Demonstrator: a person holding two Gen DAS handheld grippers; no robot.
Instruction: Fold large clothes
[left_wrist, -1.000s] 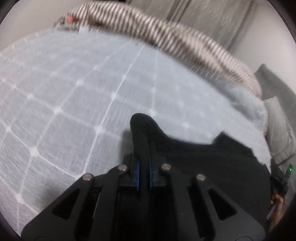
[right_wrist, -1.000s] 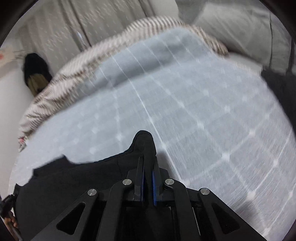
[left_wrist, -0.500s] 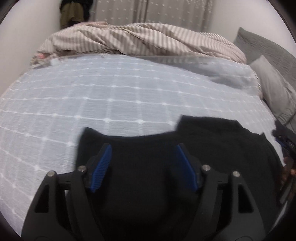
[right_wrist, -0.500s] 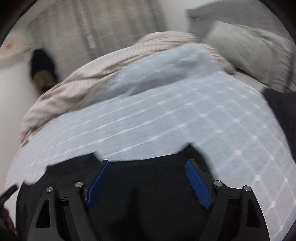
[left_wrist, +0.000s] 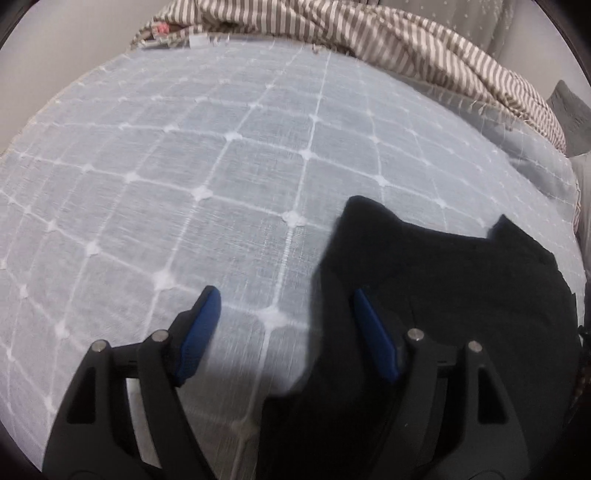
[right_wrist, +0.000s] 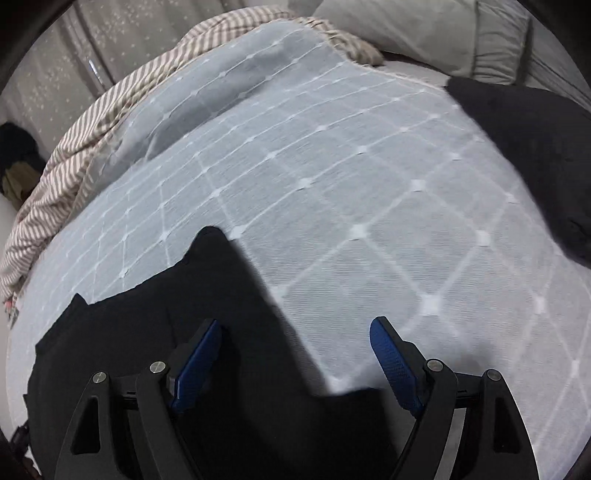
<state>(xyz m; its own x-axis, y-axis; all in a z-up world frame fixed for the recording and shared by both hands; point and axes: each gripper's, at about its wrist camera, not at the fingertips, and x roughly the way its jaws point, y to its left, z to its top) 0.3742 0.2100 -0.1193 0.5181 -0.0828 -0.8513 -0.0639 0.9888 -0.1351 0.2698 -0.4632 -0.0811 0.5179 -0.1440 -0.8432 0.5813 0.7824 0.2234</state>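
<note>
Fingers (left_wrist: 207, 317) of the left gripper (left_wrist: 284, 321) spread wide, holding nothing; the black garment (left_wrist: 443, 295) lies on the bed (left_wrist: 221, 147) under its right finger. Right gripper (right_wrist: 295, 350) fingers (right_wrist: 391, 354) also gape wide, the garment (right_wrist: 166, 332) beneath its left finger.

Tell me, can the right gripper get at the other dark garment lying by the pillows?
Probably yes. The right gripper is open and holds nothing, and only bare blue bedspread separates it from the dark garment. Nothing blocks the way.
</note>
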